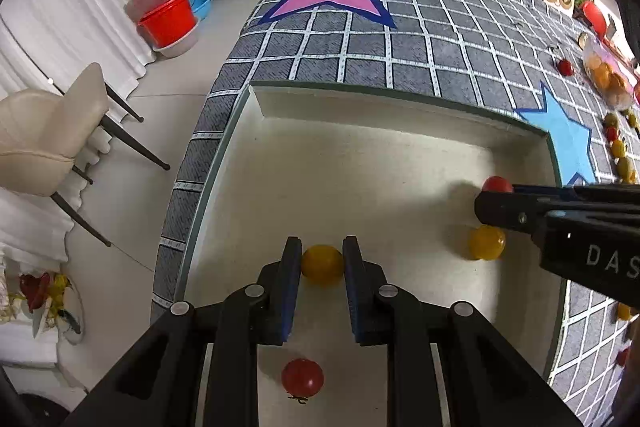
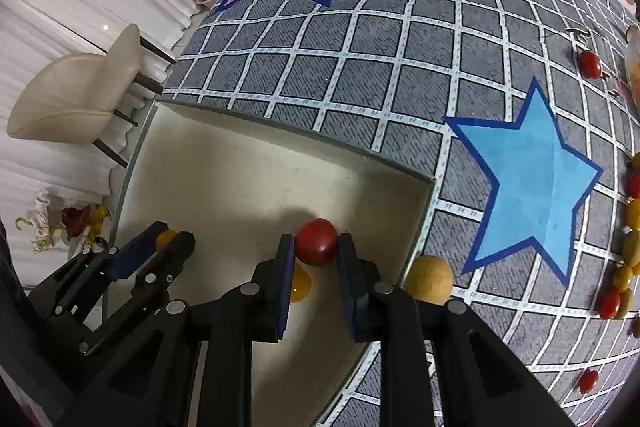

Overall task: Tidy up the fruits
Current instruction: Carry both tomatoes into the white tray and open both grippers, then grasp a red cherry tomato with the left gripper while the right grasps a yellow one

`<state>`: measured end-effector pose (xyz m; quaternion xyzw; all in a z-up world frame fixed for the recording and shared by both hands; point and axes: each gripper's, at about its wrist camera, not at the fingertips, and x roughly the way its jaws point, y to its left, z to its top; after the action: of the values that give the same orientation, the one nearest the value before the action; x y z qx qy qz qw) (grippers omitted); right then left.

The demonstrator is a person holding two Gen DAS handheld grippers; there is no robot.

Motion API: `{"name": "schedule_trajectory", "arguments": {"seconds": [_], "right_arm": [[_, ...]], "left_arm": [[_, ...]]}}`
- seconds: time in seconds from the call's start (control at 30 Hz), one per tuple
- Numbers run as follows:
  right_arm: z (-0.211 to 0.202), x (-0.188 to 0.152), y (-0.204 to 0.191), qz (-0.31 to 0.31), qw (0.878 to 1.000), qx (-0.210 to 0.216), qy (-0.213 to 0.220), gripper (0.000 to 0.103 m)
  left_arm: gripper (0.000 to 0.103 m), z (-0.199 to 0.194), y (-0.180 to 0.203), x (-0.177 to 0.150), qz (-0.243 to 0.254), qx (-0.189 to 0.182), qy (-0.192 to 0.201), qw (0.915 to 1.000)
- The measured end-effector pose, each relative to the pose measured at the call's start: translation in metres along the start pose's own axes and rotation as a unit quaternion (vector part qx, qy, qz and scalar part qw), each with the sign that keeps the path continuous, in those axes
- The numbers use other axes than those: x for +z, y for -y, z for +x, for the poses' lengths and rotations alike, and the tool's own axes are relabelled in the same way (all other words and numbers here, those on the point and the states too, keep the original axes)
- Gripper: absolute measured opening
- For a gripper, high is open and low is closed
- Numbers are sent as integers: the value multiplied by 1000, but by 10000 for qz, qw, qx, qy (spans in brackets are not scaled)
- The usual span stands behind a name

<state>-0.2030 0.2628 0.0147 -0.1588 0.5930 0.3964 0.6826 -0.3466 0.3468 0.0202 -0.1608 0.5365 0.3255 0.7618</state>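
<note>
The left gripper [image 1: 322, 265] fingers are clamping a yellow tomato [image 1: 322, 264], and the right gripper [image 2: 316, 243] fingers are clamping a red tomato [image 2: 316, 241], both hovering inside the white tray [image 1: 360, 107] sitting on the table [image 1: 400, 39].

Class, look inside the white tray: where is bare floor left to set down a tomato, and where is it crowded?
Free: the tray's far half, below its back wall. Crowded: near the left gripper holding a yellow tomato, and the right gripper holding a red tomato.
</note>
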Motion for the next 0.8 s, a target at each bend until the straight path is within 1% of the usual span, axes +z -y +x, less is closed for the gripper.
{"name": "schedule_trajectory", "arguments": {"seconds": [0.1,0.13,0.17,0.2,0.23,0.3,0.33,0.37,0.4,0.43,0.5,0.57,0.67,0.8], "right_arm": [[3,1,-3,-27,10000,10,-21,24],[5,1,-5,-37,10000,11,-22,24],[6,2,-6,-43,10000,19,-12,27],[9,3,-8,-51,10000,56,-11,31],[10,4,-10,-69,9999,93,-8,34],[9,4,-14,-140,9998,132,27,46],[8,5,-16,-183,9997,119,61,49],[8,6,-18,-201,9997,125,91,57],[8,8,-18,-195,9996,169,119,63],[5,9,-18,-151,9995,239,152,65],[-4,9,-14,-54,9988,396,270,74],[-16,10,-11,12,9981,463,400,83],[-34,9,-2,150,9968,498,606,83],[-58,1,19,408,9955,400,753,83]], "left_arm": [[24,0,1,-1,81,49,26,10000],[26,0,2,-1,99,55,28,9999],[33,0,2,-1,114,75,37,9999],[63,-1,2,-1,116,117,50,9999],[79,-3,1,-2,91,152,119,9998],[79,-8,-1,-2,85,170,260,9995],[79,-8,0,-2,126,176,237,9995],[79,-7,1,-2,146,199,215,9995],[79,-7,1,-1,157,209,193,9995],[79,-8,0,-1,142,176,185,9996],[79,-11,0,-1,109,145,195,9996],[79,-15,2,0,135,126,204,9996],[79,-22,9,1,251,116,271,9993],[79,-37,26,3,442,70,386,9983]]}}
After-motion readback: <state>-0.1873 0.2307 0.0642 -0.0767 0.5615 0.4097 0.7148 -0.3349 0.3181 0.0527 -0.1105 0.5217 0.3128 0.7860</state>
